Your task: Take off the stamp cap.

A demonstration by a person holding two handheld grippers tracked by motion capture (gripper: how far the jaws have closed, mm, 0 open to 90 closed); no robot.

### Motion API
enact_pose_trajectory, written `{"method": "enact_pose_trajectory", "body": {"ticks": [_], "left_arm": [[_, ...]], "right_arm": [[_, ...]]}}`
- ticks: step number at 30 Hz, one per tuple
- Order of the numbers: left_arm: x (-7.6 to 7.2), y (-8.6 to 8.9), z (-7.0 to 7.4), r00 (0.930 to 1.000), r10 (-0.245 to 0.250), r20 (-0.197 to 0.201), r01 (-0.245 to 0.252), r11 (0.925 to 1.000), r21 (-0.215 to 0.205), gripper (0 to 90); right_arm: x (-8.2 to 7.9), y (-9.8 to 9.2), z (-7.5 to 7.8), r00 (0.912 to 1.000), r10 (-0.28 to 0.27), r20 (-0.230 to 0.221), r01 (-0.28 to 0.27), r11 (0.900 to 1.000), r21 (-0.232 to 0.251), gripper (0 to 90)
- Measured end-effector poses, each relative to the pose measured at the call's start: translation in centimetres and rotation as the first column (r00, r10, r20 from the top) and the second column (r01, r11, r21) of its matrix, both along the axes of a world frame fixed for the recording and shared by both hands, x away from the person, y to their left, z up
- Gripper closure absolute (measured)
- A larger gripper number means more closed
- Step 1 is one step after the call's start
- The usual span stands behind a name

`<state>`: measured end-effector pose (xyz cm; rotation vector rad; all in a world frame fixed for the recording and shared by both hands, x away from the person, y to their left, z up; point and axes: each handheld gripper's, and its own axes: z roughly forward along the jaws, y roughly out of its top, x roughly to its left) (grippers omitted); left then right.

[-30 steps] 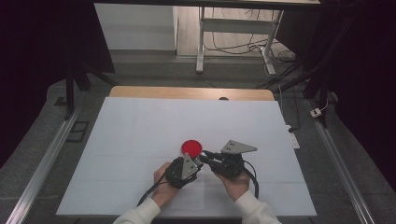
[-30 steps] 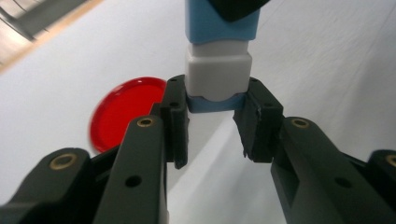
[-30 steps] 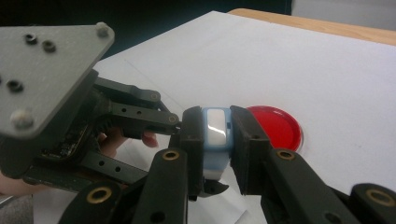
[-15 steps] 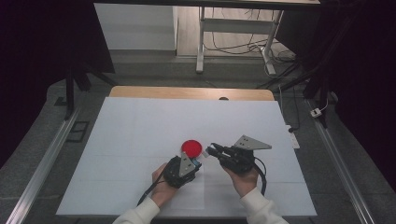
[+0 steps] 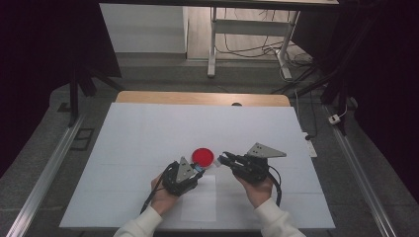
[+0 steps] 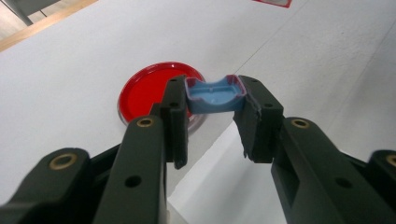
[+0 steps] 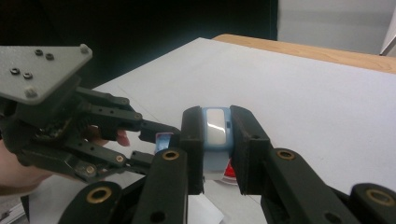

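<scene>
My left gripper (image 5: 198, 171) is shut on a small blue cap-like piece (image 6: 215, 93) with a pink rim, held just above the table. Right behind it lies a round red dish (image 5: 202, 156), also visible in the left gripper view (image 6: 149, 88). My right gripper (image 5: 222, 159) is shut on a small blue-and-white case (image 7: 215, 135), a short way to the right of the left gripper's tips. The right gripper view looks across at the left gripper (image 7: 159, 137) and its grey plate (image 7: 39, 70). The two held parts are apart.
A white sheet (image 5: 148, 138) covers the table, whose wooden far edge (image 5: 197, 97) carries a small dark object (image 5: 236, 104). A smaller white paper (image 5: 200, 200) lies near the front under the hands. Metal rails run along both sides of the table.
The two grippers were close together a second ago and have drawn apart, the left one leftward and the right one rightward. Both stay shut on their pieces.
</scene>
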<state>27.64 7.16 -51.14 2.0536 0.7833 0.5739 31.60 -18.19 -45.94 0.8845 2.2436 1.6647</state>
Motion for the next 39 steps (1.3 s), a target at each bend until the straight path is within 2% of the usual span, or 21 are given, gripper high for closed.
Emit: {"method": "enact_pose_trajectory", "body": {"ticks": [10, 15, 27, 39], "left_arm": [[-0.7, 2.2, 0.6, 0.9997, -0.014, -0.018, 0.014, 0.9999, -0.007, 65.4], [-1.3, 3.6, 0.8, 0.9997, -0.006, -0.022, 0.006, 0.9999, -0.014, 65.4], [-2.3, 7.0, 0.6, 0.9976, 0.059, -0.036, -0.060, 0.9976, -0.033, 65.3], [-4.3, 11.7, 0.2, 0.9901, 0.130, -0.052, -0.132, 0.9909, -0.027, 65.2]], "right_arm": [[0.1, -0.1, 0.0, 0.9997, 0.014, 0.018, -0.014, 1.000, -0.005, 75.4], [0.1, -0.2, -0.1, 0.9996, 0.018, 0.022, -0.018, 1.000, -0.011, 75.3], [0.2, -0.1, -0.2, 0.9989, 0.033, 0.032, -0.032, 0.999, -0.032, 75.3], [0.2, 0.0, 0.0, 0.9974, 0.045, 0.055, -0.042, 0.997, -0.058, 75.3]]}}
